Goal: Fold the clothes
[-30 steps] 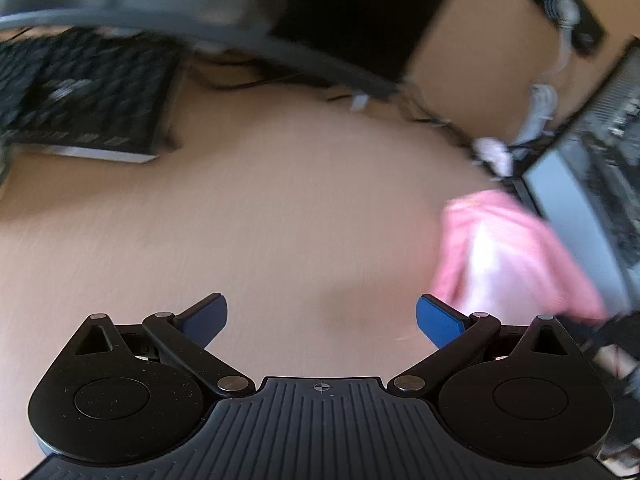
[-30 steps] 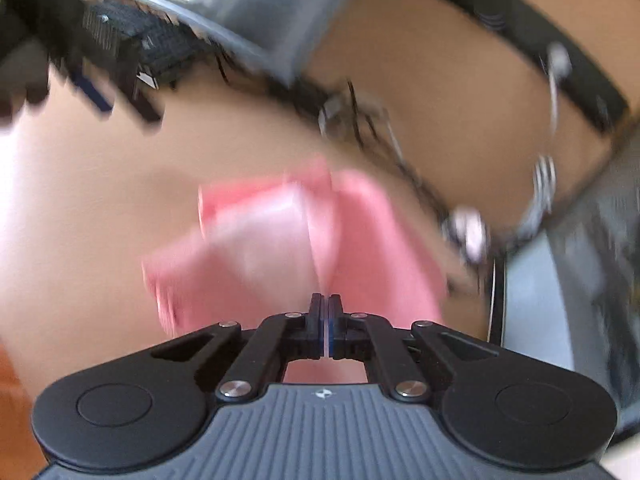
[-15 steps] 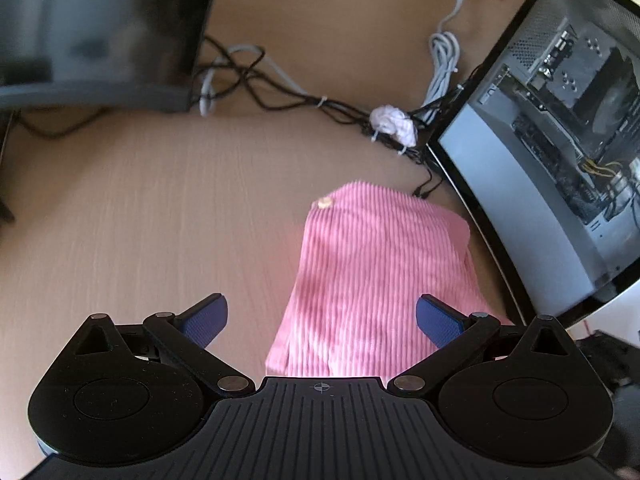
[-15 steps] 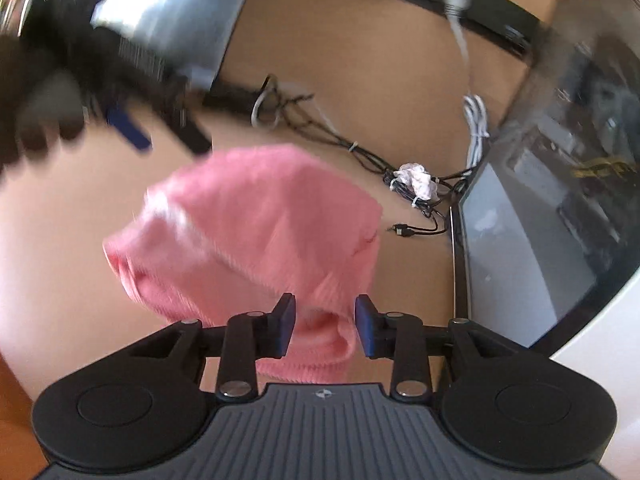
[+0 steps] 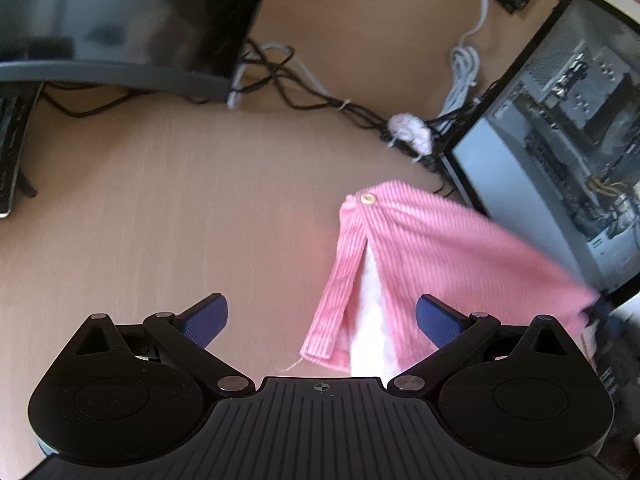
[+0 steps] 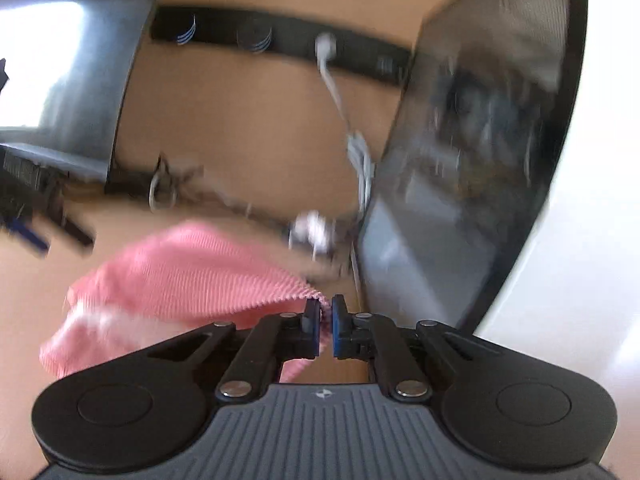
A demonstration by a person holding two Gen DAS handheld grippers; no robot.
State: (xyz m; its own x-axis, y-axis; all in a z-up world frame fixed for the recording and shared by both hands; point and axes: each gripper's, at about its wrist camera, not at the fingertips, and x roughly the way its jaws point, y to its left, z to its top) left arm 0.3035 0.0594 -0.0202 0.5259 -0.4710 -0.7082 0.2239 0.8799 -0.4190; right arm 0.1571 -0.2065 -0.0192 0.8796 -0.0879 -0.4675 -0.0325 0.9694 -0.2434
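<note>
Over the pale wooden desk (image 5: 168,208), a pink ribbed corduroy garment (image 6: 192,276) is being pinched at one corner by the right gripper (image 6: 326,322); the left gripper (image 5: 322,320), spread wide, is best being closed on the hanging hem to keep edges aligned.

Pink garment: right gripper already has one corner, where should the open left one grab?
On the pink garment, take the free lower hem corner beside the open placket. It lies flat on the desk, nearest the left gripper, so come straight forward and low. The right gripper pinches the opposite corner.
</note>
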